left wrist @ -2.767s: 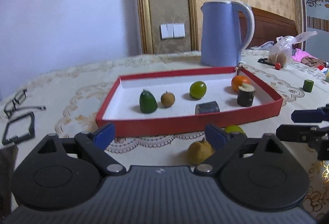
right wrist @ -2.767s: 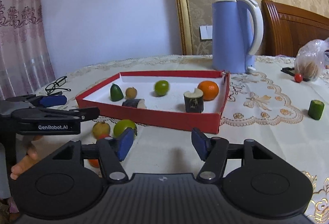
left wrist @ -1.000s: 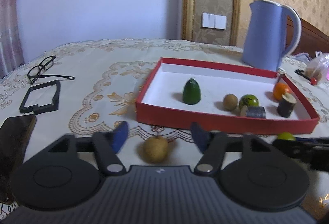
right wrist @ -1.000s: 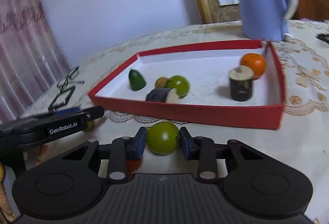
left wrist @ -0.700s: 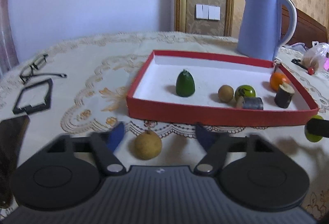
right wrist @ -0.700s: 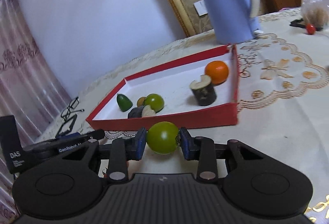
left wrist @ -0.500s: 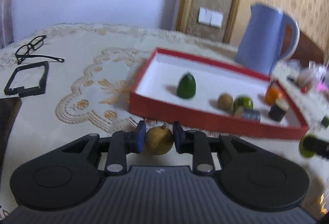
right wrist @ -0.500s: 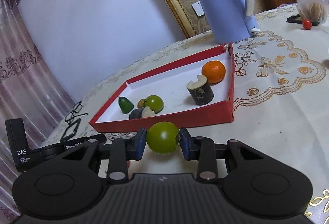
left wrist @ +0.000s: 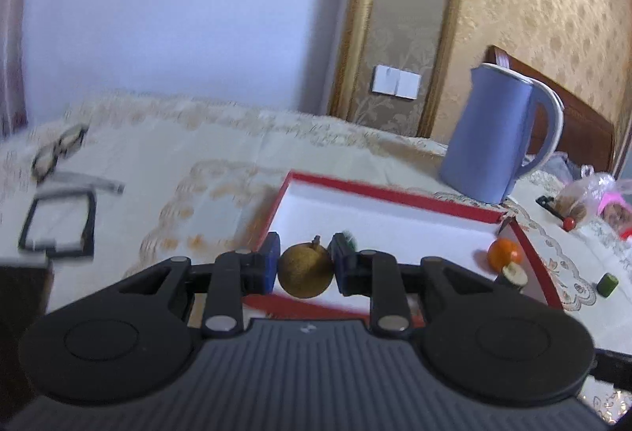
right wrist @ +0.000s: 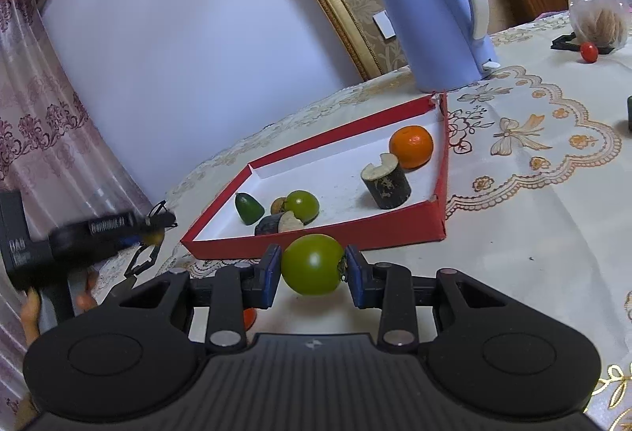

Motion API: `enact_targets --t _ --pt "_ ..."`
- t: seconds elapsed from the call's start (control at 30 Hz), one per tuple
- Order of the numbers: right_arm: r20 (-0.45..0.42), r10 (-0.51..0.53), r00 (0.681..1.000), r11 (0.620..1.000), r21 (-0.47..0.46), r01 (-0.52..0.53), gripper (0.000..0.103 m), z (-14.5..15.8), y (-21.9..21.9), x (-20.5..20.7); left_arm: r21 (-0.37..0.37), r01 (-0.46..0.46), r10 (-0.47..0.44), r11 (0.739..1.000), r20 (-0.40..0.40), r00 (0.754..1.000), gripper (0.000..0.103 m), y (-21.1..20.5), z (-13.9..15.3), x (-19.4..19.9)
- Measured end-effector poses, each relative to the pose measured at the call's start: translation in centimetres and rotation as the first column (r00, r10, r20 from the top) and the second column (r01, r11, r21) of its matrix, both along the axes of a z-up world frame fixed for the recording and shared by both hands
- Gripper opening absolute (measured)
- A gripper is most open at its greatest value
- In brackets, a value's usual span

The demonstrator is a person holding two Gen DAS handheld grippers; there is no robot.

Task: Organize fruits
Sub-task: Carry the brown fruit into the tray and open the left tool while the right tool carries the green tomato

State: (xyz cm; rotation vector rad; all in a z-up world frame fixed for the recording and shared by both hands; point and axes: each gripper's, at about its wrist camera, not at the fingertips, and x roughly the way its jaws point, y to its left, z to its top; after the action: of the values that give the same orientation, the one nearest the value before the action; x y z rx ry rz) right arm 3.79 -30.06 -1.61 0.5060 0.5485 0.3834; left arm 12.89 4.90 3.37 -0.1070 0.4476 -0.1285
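Between your left gripper's (left wrist: 304, 265) pads: one brown pear-like fruit (left wrist: 304, 272), clamped, held above the red tray's (left wrist: 529, 244) near edge. Your right gripper (right wrist: 312, 270): clamped on a green tomato (right wrist: 312, 264) before the tray. Inside: orange (right wrist: 410, 146), cut pieces. Behind: blue kettle (right wrist: 430, 8).

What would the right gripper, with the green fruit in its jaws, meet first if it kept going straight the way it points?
Most likely the near wall of the red tray, directly ahead of the right gripper and its green fruit. If it clears the wall, the dark cut piece is next; depth is uncertain.
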Motion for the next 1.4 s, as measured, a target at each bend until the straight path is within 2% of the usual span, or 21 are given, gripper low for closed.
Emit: enact_targets --t 0.23,0.47,0.5,0.57,0.7,0.83,0.93,0.97,1.07,1.2,1.3,1.4 --pt "0.007 -0.009 1.000 1.000 0.005 0.009 0.034 0.1 -0.8 -0.4 0.116 0.029 -0.033 0.993 0.026 0.999 0.025 -4.6 2.7 2.7" --pt "0.028 -0.006 1.000 1.000 0.008 0.005 0.034 0.7 -0.9 -1.0 0.215 0.012 -0.012 0.976 -0.003 1.000 0.028 -8.0 2.2 6.7" --pt "0.032 -0.004 0.999 1.000 0.007 0.004 0.034 0.7 -0.9 -1.1 0.228 0.012 -0.009 0.974 -0.015 1.000 0.032 -8.4 1.8 7.3" --pt "0.036 -0.003 0.999 1.000 0.003 0.003 0.034 0.8 -0.9 -1.3 0.251 -0.004 0.011 0.968 -0.027 1.000 0.056 -9.0 1.1 8.1" --pt "0.033 -0.005 0.999 1.000 -0.003 0.005 0.034 0.7 -0.9 -1.2 0.280 -0.061 0.064 0.958 -0.001 0.998 0.075 -8.7 0.4 7.4" --pt "0.034 -0.012 0.999 1.000 -0.011 0.012 0.034 0.7 -0.7 -1.1 0.314 -0.156 0.140 0.936 0.074 0.987 0.094 -7.1 0.4 4.3" --pt "0.041 -0.006 0.999 1.000 -0.028 0.007 0.034 0.9 -0.2 -1.1 0.288 -0.234 0.195 0.929 0.157 0.968 0.103 -5.0 -0.2 0.7" --pt "0.043 -0.003 0.999 0.999 -0.035 0.004 0.034 1.1 0.0 -1.0 0.271 -0.250 0.207 0.930 0.175 0.962 0.103 -4.2 -0.7 -0.5" --pt "0.060 0.003 0.998 0.997 -0.081 0.002 0.034 1.9 1.0 -0.1 0.230 -0.272 0.234 0.934 0.178 0.956 0.103 -2.3 -2.1 -2.8" --pt "0.093 -0.006 0.996 0.983 -0.180 0.023 0.034 3.5 3.0 2.5 0.176 -0.283 0.262 0.943 0.135 0.956 0.103 -0.2 -4.1 -3.5" --pt "0.098 -0.027 0.995 0.967 -0.250 0.050 0.034 4.1 4.3 5.5 0.095 -0.269 0.264 0.959 0.059 0.963 0.103 1.6 -4.6 -3.0" --pt "0.090 -0.059 0.994 0.939 -0.332 0.086 0.034 4.0 5.6 8.9 0.013 -0.248 0.247 0.969 0.037 0.968 0.103 2.7 -4.6 -3.1"
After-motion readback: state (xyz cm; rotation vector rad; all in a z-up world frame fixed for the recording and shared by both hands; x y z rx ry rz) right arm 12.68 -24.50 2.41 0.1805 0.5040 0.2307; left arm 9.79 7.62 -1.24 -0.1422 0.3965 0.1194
